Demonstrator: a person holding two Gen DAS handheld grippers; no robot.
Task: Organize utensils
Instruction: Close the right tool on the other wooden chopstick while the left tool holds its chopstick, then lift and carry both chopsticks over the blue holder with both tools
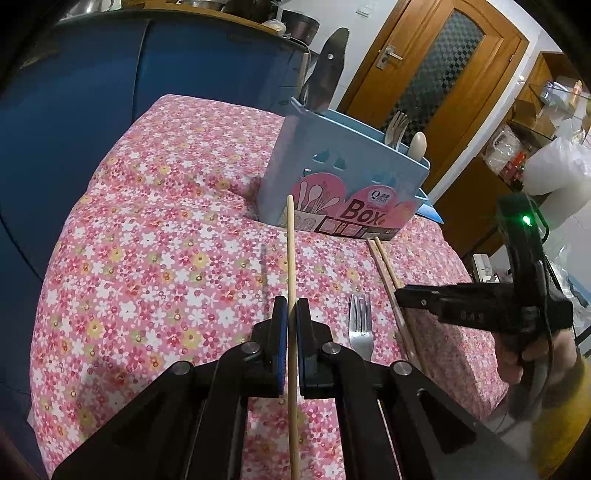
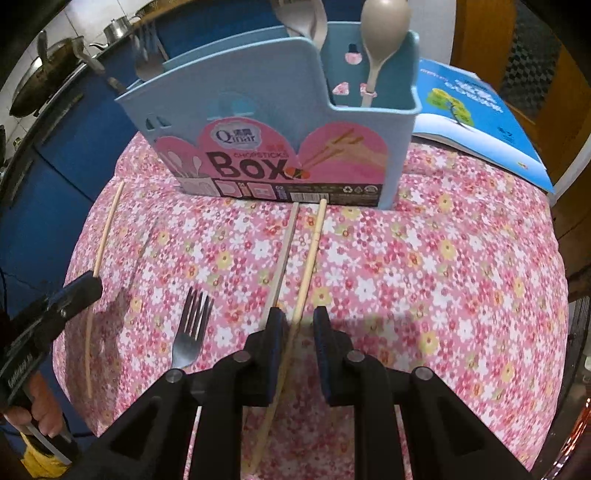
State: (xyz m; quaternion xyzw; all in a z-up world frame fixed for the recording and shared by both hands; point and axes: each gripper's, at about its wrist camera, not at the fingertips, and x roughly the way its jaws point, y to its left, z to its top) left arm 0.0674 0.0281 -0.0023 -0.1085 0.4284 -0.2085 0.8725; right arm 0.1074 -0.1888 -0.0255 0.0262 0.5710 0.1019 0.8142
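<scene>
While the left gripper (image 1: 291,314) pinched a pale wooden chopstick (image 1: 290,254) tight between its blue-padded jaws, lifted clear of the cloth, two more chopsticks lay side by side on the flowered tablecloth (image 2: 424,266), running from near the box toward the viewer. The right gripper (image 2: 299,321) stood over them with jaws narrowed but apart: the pale chopstick (image 2: 308,266) ran between the pads, seemingly not yet pressed, while the greyer chopstick (image 2: 282,254) passed just left of the left pad. A steel fork (image 2: 190,332), tines pointing far, lay to their left.

At the far side stood the light-blue plastic utensil box (image 2: 273,107), smooth-walled with cut-out holes and a pink label reading "Box". The right wrist view showed a beige spoon (image 2: 382,33) upright in its right compartment and a blue booklet (image 2: 480,114) lying to the right. Only the left wrist view showed a dark knife handle (image 1: 327,74) rising from the box's far left end, a wooden door (image 1: 436,70) beyond, and the hand (image 1: 535,350) gripping the right tool.
</scene>
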